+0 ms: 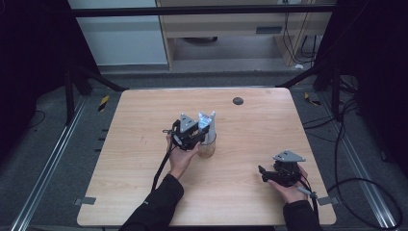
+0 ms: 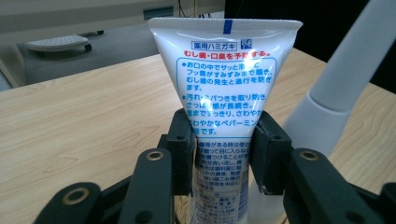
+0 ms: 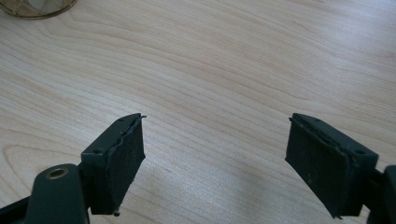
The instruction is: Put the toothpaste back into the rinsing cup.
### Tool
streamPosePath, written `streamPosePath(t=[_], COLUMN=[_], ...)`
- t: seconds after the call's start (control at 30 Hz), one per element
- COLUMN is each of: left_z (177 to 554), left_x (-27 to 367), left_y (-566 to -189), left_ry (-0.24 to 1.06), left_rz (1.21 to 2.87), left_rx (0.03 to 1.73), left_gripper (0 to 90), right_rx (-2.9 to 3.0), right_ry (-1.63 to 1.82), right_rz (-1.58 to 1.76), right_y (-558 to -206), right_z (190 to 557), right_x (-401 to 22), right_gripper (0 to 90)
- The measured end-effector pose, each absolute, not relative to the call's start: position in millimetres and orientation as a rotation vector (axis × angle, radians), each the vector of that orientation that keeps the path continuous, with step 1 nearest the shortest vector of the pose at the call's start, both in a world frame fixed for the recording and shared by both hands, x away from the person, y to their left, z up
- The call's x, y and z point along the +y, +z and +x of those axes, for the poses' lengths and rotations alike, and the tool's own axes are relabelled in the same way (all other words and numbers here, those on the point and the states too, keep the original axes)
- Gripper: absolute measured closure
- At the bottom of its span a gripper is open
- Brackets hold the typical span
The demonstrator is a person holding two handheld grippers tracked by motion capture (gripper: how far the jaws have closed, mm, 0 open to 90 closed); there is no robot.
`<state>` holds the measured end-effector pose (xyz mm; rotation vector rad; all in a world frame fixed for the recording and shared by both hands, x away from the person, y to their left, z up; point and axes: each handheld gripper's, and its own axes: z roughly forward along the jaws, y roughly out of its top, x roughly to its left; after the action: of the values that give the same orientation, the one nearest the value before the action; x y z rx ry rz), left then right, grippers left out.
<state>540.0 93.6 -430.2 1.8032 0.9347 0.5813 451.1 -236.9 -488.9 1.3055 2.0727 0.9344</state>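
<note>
A white toothpaste tube (image 2: pixel 224 79) with blue and red print stands crimped end up in a clear glass cup (image 1: pixel 208 148) near the table's middle. A white toothbrush handle (image 2: pixel 336 84) leans in the same cup, to the tube's right. My left gripper (image 2: pixel 223 128) reaches the tube from the left in the high view. Its pads sit close on either side of the tube's narrow part, and the tube does not look squeezed. My right gripper (image 1: pixel 264 174) rests low near the front right of the table. In its own view the right gripper (image 3: pixel 215 154) is wide open with bare wood between the jaws.
The wooden table (image 1: pixel 144 159) has a small black round grommet (image 1: pixel 237 100) near its far edge. The cup's base (image 3: pixel 37 7) sits at the top left of the right gripper view. Cables lie on the floor to the right.
</note>
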Motion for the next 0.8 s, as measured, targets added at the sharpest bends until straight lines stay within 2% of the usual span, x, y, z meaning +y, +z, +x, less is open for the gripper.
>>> streamPosePath(t=[0.27,0.63,0.8], left_z=[535.1,528.5,518.3], left_x=[97.5,109.9,113.2], left_y=[-436.6,-429.9,-422.8], left_ry=[0.592,0.588,0.616], left_rz=[1.84,1.802,1.849], left_rx=[0.94,0.944,0.9], left_gripper=[60.6,46.0,40.5], right_rx=[2.072,2.07,2.067], right_ry=[0.93,0.931,0.932], right_rz=[1.302,1.31,1.305], right_y=[-488.8,-488.3,-488.0], right_z=[451.1,450.5,450.3], right_x=[-236.6,-236.0,-236.8], right_gripper=[19.2,19.0,18.9])
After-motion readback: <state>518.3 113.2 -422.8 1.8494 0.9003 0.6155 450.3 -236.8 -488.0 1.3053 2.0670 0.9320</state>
